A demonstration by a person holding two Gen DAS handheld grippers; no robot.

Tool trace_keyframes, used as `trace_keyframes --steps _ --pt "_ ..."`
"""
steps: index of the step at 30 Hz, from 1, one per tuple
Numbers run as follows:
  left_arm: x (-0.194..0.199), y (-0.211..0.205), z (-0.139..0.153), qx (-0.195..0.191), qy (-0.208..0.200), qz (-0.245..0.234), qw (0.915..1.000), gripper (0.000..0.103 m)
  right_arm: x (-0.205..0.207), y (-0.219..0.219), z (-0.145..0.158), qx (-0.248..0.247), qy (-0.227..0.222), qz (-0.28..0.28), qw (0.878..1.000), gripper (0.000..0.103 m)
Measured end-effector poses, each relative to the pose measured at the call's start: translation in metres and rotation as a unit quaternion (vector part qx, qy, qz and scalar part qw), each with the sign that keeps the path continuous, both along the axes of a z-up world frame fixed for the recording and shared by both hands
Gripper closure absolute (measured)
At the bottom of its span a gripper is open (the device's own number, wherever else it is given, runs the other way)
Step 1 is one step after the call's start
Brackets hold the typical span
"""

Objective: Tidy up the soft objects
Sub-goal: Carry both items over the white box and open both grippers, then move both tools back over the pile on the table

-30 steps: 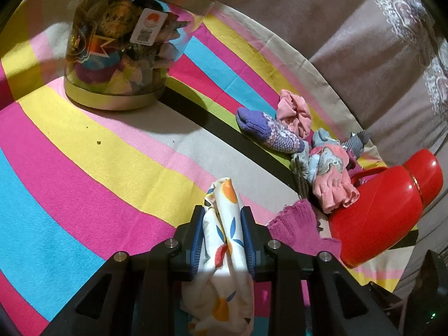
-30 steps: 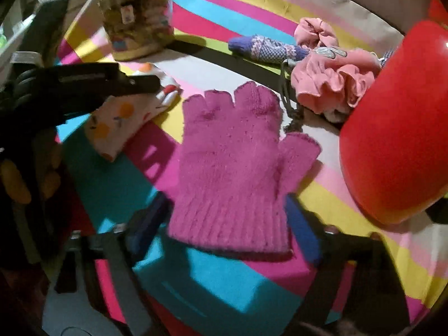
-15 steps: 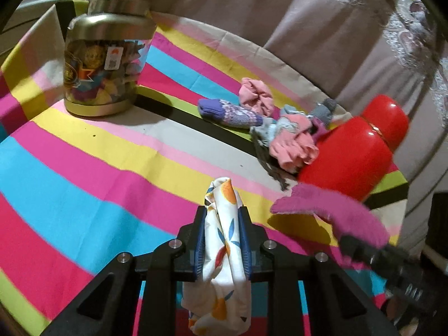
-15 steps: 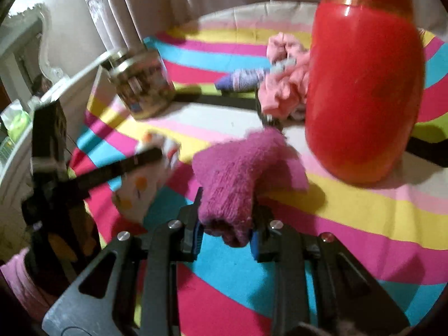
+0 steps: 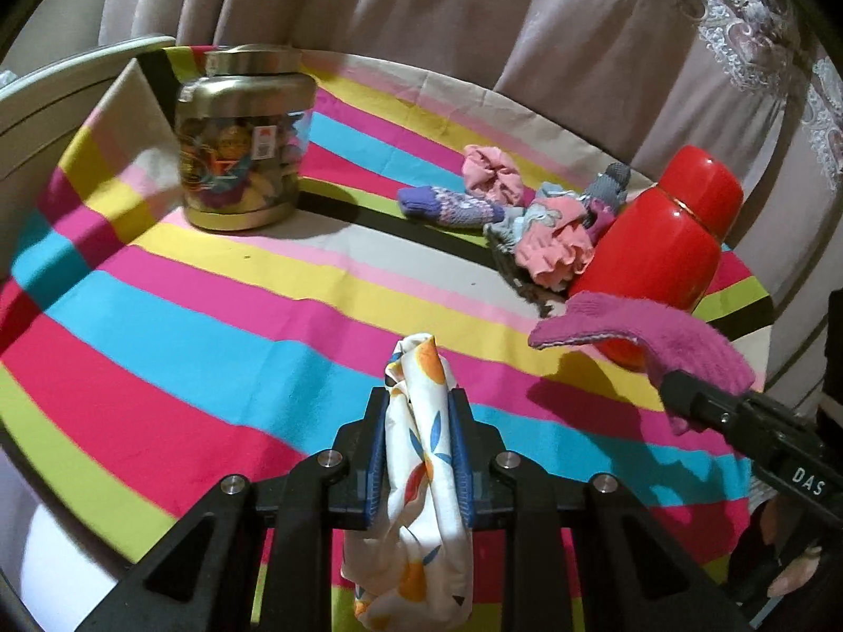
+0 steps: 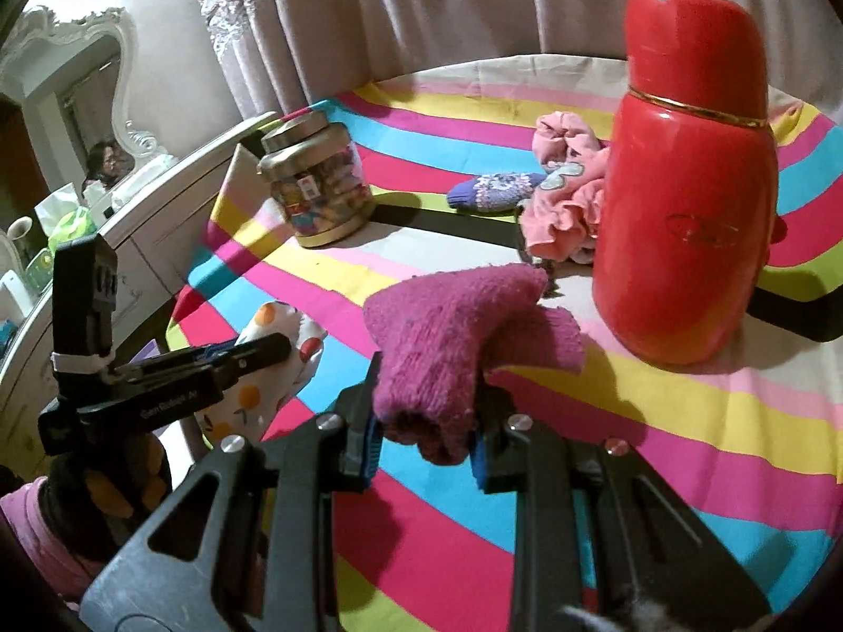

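Left gripper [image 5: 416,447] clamped on a white fabric piece printed with orange fruit and blue leaves [image 5: 416,474], lifted above the striped multicolour tablecloth [image 5: 211,316]. Right gripper [image 6: 424,432] closed around a magenta knitted glove [image 6: 463,326], also held off the cloth. Directly ahead of the right gripper, a tall glossy red thermos [image 6: 690,210], upright. Beyond and left of it, a heap of pink ruffled garments [image 6: 564,210] and a purple patterned knit sock [image 6: 492,190]. Far left, a gold-lidded clear jar [image 5: 242,137].
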State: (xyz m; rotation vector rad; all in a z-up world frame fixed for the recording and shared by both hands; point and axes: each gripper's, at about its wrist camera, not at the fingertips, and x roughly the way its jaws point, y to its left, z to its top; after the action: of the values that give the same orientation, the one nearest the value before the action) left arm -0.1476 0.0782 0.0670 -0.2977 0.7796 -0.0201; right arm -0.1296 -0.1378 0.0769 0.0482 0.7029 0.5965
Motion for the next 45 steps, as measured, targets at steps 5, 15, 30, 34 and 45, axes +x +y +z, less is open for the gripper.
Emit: trace_keyframes --steps 5,15,30,34,45 --pt "-0.016 0.016 0.004 0.004 0.003 0.017 0.9998 0.080 -0.013 0.019 0.002 -0.007 -0.002 0.027 1.000 0.073" --pt "-0.053 0.050 0.007 -0.004 0.004 0.055 0.9985 0.080 -0.039 0.063 0.004 -0.019 -0.006 0.090 0.996 0.073" --pt "-0.145 0.130 0.002 -0.026 0.018 0.177 0.9836 0.080 -0.096 0.142 -0.004 -0.045 -0.020 0.233 0.971 0.073" --pt "-0.172 0.146 0.002 -0.014 0.021 0.215 0.9764 0.080 -0.117 0.170 -0.002 -0.055 -0.035 0.288 0.956 0.073" --pt "-0.207 0.179 0.011 0.128 0.046 0.406 0.9038 0.026 -0.161 0.213 -0.020 -0.068 -0.020 0.400 0.914 0.033"
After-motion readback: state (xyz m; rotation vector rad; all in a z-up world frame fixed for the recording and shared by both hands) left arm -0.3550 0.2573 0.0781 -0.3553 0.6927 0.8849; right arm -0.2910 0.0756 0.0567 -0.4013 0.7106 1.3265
